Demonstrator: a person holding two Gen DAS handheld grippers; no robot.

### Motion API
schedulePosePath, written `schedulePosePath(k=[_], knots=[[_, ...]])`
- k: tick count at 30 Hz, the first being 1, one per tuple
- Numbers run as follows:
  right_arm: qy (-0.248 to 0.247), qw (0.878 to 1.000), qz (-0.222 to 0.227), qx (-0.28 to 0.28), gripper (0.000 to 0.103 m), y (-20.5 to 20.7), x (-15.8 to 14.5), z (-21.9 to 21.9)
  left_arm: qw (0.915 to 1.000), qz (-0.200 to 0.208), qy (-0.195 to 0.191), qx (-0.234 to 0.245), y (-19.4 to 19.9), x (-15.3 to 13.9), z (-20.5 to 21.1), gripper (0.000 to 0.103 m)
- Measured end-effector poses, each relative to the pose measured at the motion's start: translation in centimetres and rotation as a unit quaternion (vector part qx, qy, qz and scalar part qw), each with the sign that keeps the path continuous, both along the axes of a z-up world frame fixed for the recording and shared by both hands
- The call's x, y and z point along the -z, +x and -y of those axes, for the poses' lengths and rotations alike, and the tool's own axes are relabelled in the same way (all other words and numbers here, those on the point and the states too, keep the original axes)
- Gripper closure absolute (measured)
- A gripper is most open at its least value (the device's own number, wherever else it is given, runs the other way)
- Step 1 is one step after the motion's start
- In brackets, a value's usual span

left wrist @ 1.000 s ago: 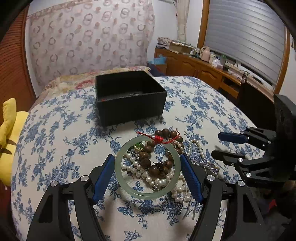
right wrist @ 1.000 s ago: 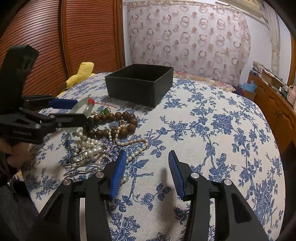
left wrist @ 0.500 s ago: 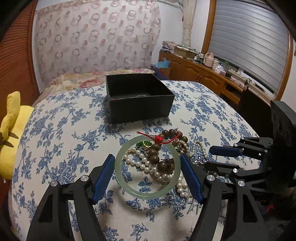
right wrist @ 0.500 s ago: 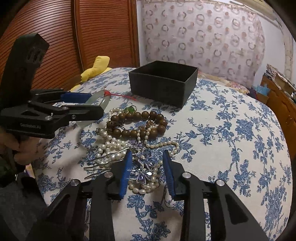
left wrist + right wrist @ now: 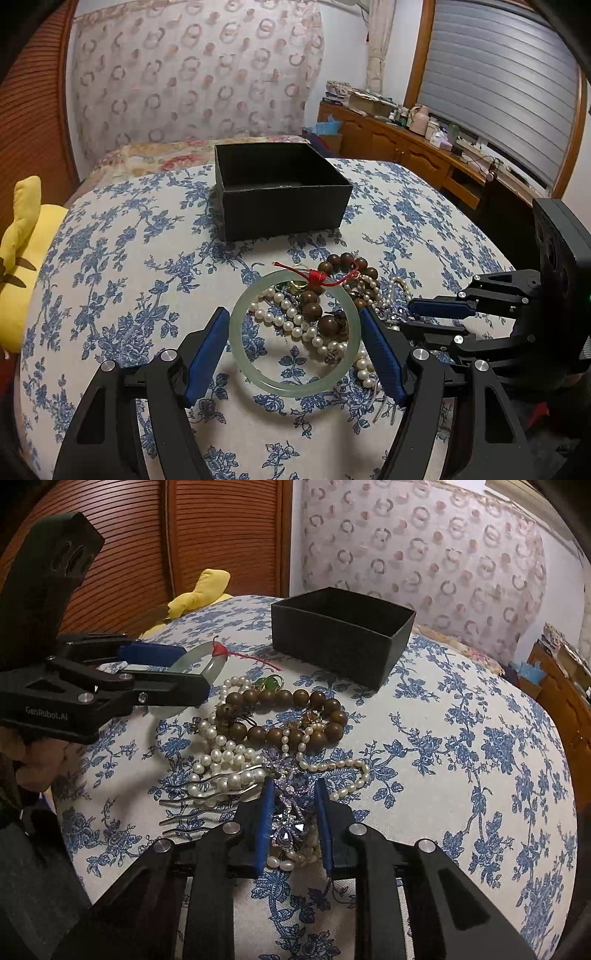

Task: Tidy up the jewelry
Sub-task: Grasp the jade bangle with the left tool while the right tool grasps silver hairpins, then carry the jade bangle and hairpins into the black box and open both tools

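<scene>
My left gripper is shut on a pale green jade bangle with a red tassel and holds it just above the jewelry pile. The pile has brown wooden beads, pearl strands and a metal hair comb. My right gripper is shut on a purple crystal ornament at the pile's near edge. The open black box stands behind the pile; it also shows in the right wrist view.
The blue floral cloth covers the rounded table. A yellow plush toy lies at the left edge. A wooden cabinet with clutter stands at the far right.
My right gripper moved left onto the pile and closed on the purple ornament. My left gripper lifted and drew back a little with the bangle.
</scene>
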State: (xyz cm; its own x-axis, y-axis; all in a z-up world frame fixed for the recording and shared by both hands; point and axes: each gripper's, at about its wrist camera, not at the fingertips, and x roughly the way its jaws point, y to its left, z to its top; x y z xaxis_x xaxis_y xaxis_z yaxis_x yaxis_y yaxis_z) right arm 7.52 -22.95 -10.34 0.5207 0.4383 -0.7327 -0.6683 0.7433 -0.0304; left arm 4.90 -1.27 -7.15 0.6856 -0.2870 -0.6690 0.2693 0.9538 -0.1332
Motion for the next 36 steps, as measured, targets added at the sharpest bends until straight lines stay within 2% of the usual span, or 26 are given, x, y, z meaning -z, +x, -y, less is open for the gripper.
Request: schedulePosePath(k=[12, 21, 32, 36], knots=[[0.003, 0.998, 0.050, 0.024, 0.080, 0.6, -2.0, 1.1, 1.0000, 0.001, 0.000, -0.001, 0.0, 0.0, -0.2, 0.034], [0.011, 0.997, 0.072, 0.025, 0.080, 2.2, -4.3, 1.3, 0.9998, 0.017, 0.002, -0.007, 0.6, -1.3, -0.5, 0.034], [0.015, 0.993, 0.114, 0.037, 0.079, 8.5, -7.1, 0.7, 0.9991, 0.036, 0.020, -0.005, 3.7, -3.8, -1.0, 0.034], [0.022, 0.992, 0.116, 0.038, 0.079, 11.5, -7.4, 0.0, 0.9990, 0.039, 0.016, -0.011, 5.3, -4.6, -1.5, 0.034]])
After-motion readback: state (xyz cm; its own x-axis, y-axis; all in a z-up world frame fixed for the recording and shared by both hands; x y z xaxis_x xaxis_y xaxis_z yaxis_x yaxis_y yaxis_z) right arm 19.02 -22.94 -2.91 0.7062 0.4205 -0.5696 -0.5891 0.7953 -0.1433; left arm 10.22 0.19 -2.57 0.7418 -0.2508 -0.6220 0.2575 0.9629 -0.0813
